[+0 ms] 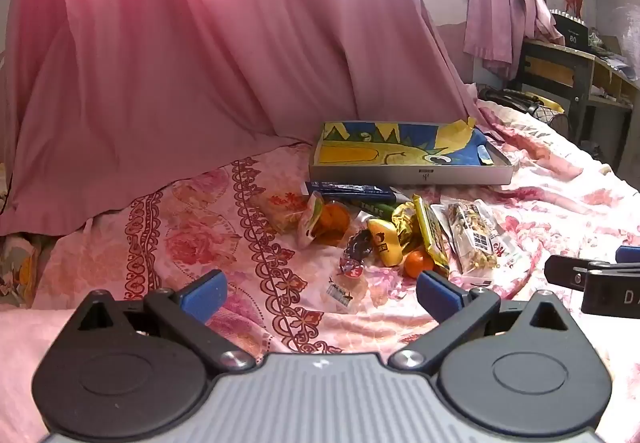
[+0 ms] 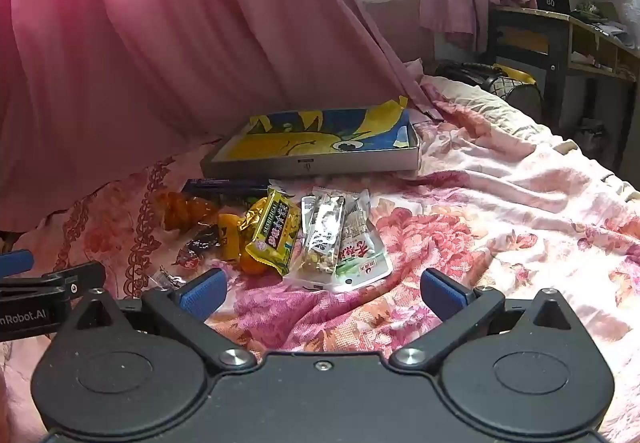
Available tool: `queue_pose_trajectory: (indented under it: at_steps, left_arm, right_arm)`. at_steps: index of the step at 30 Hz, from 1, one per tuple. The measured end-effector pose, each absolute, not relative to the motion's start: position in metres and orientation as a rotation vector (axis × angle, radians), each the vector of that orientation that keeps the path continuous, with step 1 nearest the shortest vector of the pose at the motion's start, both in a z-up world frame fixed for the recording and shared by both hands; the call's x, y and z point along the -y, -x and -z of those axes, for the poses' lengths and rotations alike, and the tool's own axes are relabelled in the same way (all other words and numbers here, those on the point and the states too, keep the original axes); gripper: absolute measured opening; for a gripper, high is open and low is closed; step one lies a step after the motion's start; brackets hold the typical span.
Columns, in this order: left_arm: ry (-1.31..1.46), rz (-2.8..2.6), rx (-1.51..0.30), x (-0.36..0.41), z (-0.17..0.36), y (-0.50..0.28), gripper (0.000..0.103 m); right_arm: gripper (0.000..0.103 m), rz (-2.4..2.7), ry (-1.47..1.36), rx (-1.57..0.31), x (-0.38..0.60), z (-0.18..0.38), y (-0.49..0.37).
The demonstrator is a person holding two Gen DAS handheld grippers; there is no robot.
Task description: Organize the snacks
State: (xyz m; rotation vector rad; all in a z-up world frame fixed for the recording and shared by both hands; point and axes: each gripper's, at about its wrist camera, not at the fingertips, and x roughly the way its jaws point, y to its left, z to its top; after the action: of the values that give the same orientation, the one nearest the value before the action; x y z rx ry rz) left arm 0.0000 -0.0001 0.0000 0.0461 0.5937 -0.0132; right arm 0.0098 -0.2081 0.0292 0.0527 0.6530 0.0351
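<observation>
Both pairs of blue-padded fingers are standing wide apart with nothing between them: the left gripper and the right gripper are hovering side by side over the flowered bedspread, just short of the snack pile.

The snacks are lying in a loose heap on the bedspread, directly in front of a shallow grey box whose floor is showing a yellow and blue picture. That box is probably where they are meant to go — it is sitting nearly empty.

Nearest the right gripper, a clear pouch with green print is lying flat, partly overlapped by a silvery nut-mix packet, with a yellow foil packet beside them. A small orange fruit is tucked against the yellow foil packet, and a dark wrapped candy is lying just left of it.

All of this looks light and soft. The film is likely slick and crinkly, so pinching a sealed edge or a corner should hold better than squeezing the puffy middle, which may crush the contents. The fruit is round and could roll on the soft bedding — it wants a centred grip across its widest part.
</observation>
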Motion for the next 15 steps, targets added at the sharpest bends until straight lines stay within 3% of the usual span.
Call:
queue_pose_trajectory:
  at_steps: [15]
  left_arm:
    - [-0.043, 0.013, -0.596, 0.0000, 0.0000, 0.0000, 0.103]
  right_arm:
    - [0.102, -0.034, -0.053, -0.663, 0.2083, -0.0282, -0.0117]
